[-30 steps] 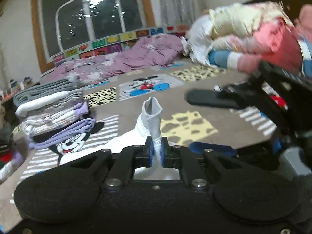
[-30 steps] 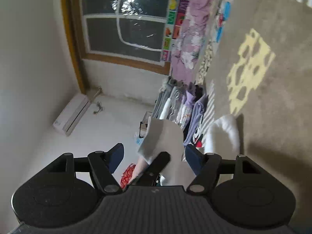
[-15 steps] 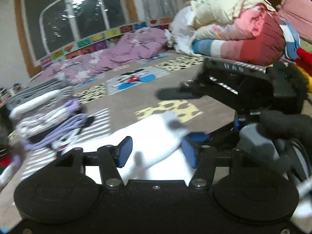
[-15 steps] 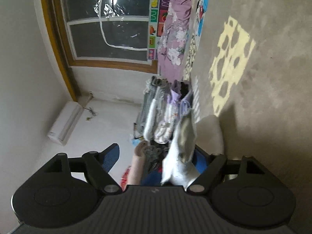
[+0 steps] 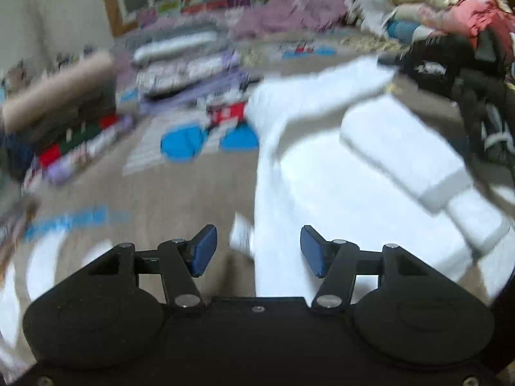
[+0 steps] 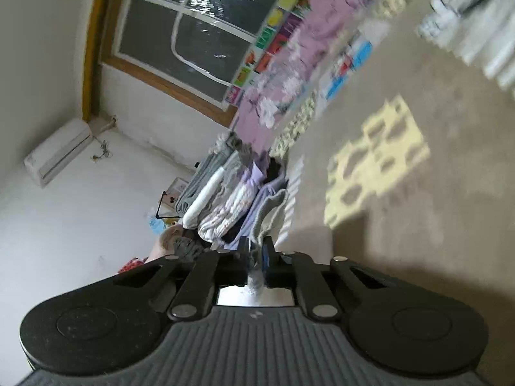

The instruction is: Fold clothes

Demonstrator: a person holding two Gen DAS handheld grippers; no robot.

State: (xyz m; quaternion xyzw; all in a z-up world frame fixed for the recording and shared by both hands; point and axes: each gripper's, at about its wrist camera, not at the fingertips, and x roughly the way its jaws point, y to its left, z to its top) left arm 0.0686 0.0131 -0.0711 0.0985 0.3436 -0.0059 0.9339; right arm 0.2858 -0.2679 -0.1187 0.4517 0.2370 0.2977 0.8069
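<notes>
Right hand-held gripper clenched on a fold of the white garment, which lies on the carpet toward 1 o'clock of the released left hand-held gripper

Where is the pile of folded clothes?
In the right wrist view, the folded clothes pile sits mid-frame on the carpet, near the purple blanket under the window.

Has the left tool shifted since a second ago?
Yes. In the left wrist view the left tool has swung left and nearer: the folded stack, once at the left edge, now sits near centre, and the window has slid up.
</notes>
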